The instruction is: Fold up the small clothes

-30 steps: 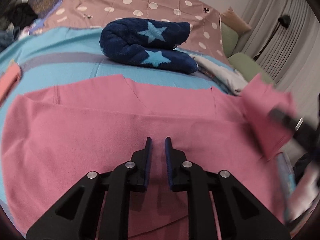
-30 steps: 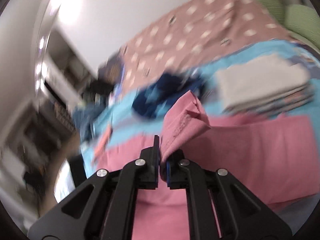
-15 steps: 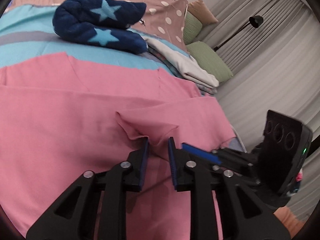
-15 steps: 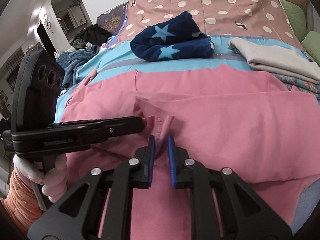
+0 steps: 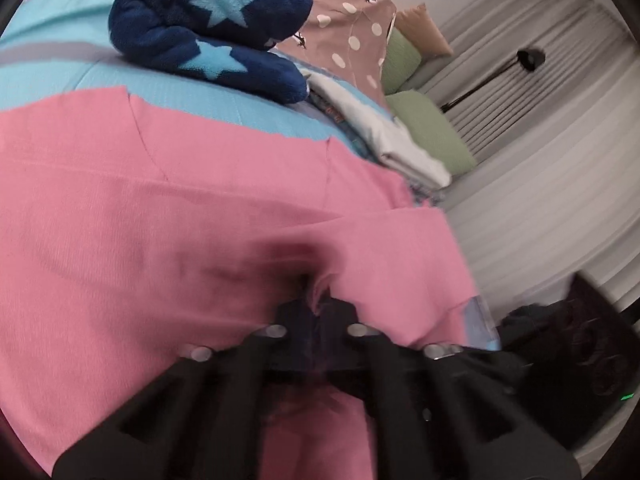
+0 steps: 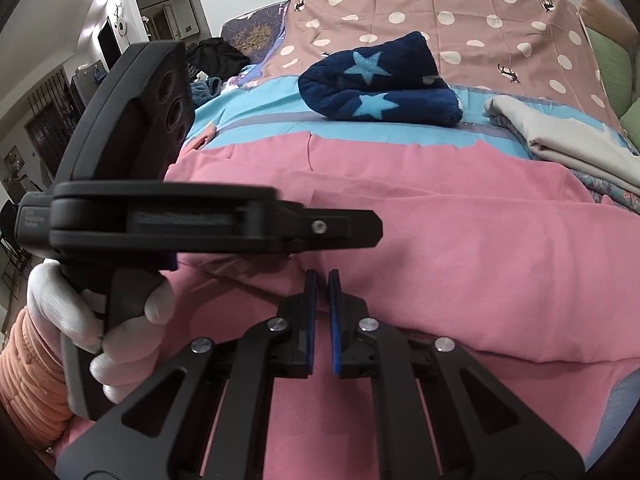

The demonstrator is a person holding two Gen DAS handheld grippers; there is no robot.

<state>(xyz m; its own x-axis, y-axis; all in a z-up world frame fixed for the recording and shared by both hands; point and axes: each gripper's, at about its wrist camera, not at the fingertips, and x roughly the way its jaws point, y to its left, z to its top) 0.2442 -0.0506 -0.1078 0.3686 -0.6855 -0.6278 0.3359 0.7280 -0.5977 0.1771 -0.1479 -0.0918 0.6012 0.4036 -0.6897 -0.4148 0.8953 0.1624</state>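
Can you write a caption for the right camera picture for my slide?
Right tool open over the pink garment, left tool reaching across, starry blue blanket behind.

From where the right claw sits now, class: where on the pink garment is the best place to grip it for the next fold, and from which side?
Grip the raised folded edge of the pink garment just ahead of the right claw, coming in level from the near side. That ridge stands up off the flat cloth, so the jaws can likely straddle it.
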